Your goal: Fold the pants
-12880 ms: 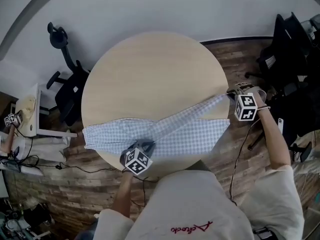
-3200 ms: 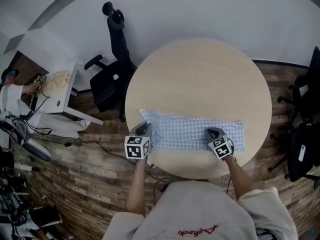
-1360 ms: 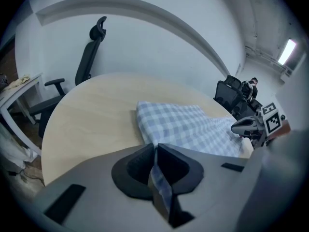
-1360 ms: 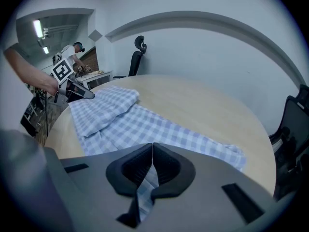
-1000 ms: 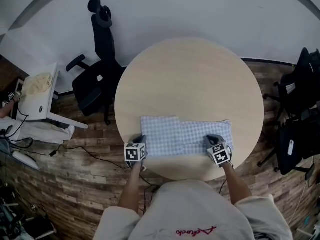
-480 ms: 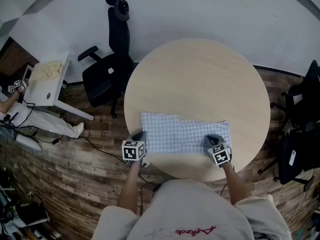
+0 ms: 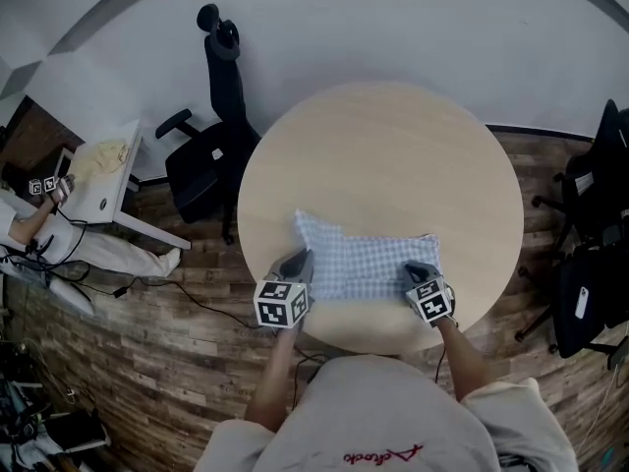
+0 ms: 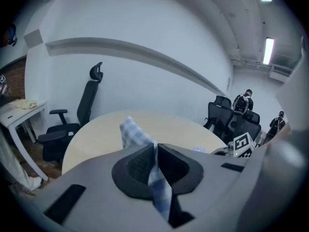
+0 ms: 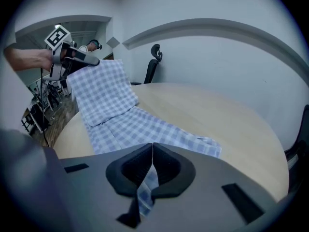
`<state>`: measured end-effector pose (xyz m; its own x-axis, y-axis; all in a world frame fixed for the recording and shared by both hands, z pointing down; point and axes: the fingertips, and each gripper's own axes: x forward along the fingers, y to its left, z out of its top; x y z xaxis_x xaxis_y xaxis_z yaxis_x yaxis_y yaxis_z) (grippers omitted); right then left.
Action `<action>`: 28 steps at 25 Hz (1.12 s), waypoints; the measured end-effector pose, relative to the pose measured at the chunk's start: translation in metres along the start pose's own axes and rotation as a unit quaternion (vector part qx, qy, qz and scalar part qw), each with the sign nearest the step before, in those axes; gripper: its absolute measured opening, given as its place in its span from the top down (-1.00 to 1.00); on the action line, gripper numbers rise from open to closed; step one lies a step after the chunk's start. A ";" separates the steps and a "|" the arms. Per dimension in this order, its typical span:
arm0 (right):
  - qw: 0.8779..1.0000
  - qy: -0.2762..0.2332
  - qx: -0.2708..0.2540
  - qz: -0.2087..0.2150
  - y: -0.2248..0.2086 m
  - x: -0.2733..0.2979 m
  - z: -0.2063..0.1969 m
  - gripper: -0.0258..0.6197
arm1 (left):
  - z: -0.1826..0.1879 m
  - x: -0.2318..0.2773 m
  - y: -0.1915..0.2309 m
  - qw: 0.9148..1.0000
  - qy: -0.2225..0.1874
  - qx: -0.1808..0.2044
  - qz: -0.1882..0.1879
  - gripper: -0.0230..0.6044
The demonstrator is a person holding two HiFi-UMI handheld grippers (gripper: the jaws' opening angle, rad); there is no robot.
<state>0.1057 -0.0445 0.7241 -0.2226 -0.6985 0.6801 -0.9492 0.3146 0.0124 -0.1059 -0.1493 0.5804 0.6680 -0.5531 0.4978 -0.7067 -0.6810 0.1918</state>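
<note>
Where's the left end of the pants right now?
Pinched in the left gripper above the near-left edge of the table in the head view, raised off the surface; the right gripper clamps the other end of the pants.

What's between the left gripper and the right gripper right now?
The checked pants, pinched at each end by the left gripper and the right gripper; the head view shows it.
</note>
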 end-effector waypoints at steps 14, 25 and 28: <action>0.996 -0.015 0.059 -0.063 -0.063 -0.072 -0.054 0.83 | -0.037 0.123 -0.218 0.982 0.073 0.046 -0.169 0.74; 0.994 -0.009 0.087 -0.069 -0.089 -0.090 -0.090 0.83 | -0.084 0.132 -0.162 0.989 0.121 0.022 -0.085 0.74; 0.995 -0.008 0.074 -0.059 -0.084 -0.079 -0.079 0.83 | -0.088 0.122 -0.119 0.992 0.122 0.000 -0.041 0.71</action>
<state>0.2212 0.0353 0.7270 -0.1103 -0.7347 0.6693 -0.9910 0.1323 -0.0182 0.0397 -0.0934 0.6925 0.6471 -0.3633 0.6703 -0.6522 -0.7190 0.2400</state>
